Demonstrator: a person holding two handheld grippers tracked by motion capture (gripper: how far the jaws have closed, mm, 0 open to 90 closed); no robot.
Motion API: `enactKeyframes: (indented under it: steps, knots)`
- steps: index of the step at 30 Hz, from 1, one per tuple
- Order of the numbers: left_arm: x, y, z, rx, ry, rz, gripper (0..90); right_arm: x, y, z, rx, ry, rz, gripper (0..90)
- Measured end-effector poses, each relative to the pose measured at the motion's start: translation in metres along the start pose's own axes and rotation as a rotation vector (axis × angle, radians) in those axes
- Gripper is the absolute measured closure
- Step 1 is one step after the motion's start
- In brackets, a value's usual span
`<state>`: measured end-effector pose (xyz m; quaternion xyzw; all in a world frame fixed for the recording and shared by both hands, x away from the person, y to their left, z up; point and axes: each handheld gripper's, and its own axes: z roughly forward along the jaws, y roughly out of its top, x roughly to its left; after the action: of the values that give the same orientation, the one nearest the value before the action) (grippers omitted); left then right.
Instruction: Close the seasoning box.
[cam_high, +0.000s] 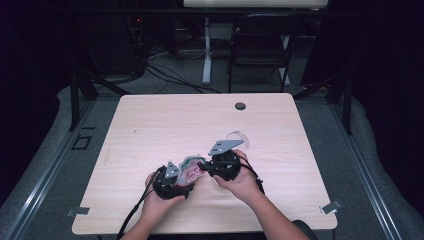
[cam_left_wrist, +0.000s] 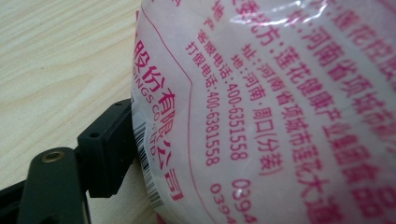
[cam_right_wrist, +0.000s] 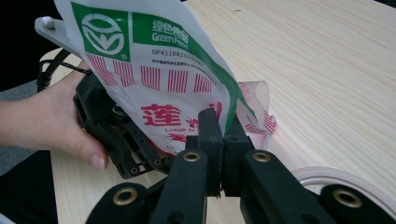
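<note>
A white plastic bag (cam_high: 190, 167) printed in red and green is held up between the two grippers near the table's front edge. My right gripper (cam_right_wrist: 223, 126) is shut on the bag's (cam_right_wrist: 163, 70) thin lower edge, jaws pressed together. In the high view the right gripper (cam_high: 202, 165) reaches in from the right. My left gripper (cam_high: 186, 179) holds the bag from the left; its body (cam_right_wrist: 116, 135) sits behind the bag in a hand. In the left gripper view the bag (cam_left_wrist: 280, 116) bulges against one black finger (cam_left_wrist: 107, 149) and hides the other.
A clear tape roll (cam_high: 239, 136) lies on the wooden table (cam_high: 150, 125) just beyond the right hand; its rim (cam_right_wrist: 327, 173) is close to the right jaws. A black grommet (cam_high: 240, 106) sits at the far edge. A chair (cam_high: 260, 45) stands behind the table.
</note>
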<state>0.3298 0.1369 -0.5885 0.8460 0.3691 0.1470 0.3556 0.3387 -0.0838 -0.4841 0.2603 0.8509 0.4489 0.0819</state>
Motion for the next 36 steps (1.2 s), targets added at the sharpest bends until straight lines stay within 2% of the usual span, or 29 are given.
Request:
enactKeyframes:
  steps: [2,4,7,17,20,27,33,36]
  knots:
    - [0.000,0.000,0.001,0.006,0.018,-0.009,17.2,0.000,0.000,0.000,0.001,0.000,-0.001,89.2]
    - [0.000,0.000,0.000,0.004,0.017,-0.010,17.5,0.001,0.000,0.000,0.002,-0.003,-0.002,89.2]
    - [0.000,0.000,0.000,-0.005,0.011,-0.005,26.4,0.001,0.000,0.000,0.002,-0.001,-0.004,89.1]
    - [-0.002,-0.001,-0.003,-0.031,0.029,-0.003,44.6,0.003,0.000,-0.001,-0.008,-0.003,-0.006,88.6]
    - [-0.004,-0.001,-0.003,-0.042,0.053,0.022,48.8,0.004,-0.001,-0.001,-0.011,-0.005,-0.007,88.8]
    - [-0.002,0.000,-0.004,-0.056,0.058,0.043,55.3,0.003,-0.001,-0.003,-0.015,-0.004,0.000,89.0]
    - [-0.001,0.004,-0.008,-0.048,0.060,0.071,60.0,0.002,-0.001,-0.005,-0.023,-0.001,0.000,88.9]
    - [0.000,0.007,-0.012,-0.052,0.077,0.083,60.4,0.002,-0.001,-0.007,-0.040,-0.002,0.006,87.6]
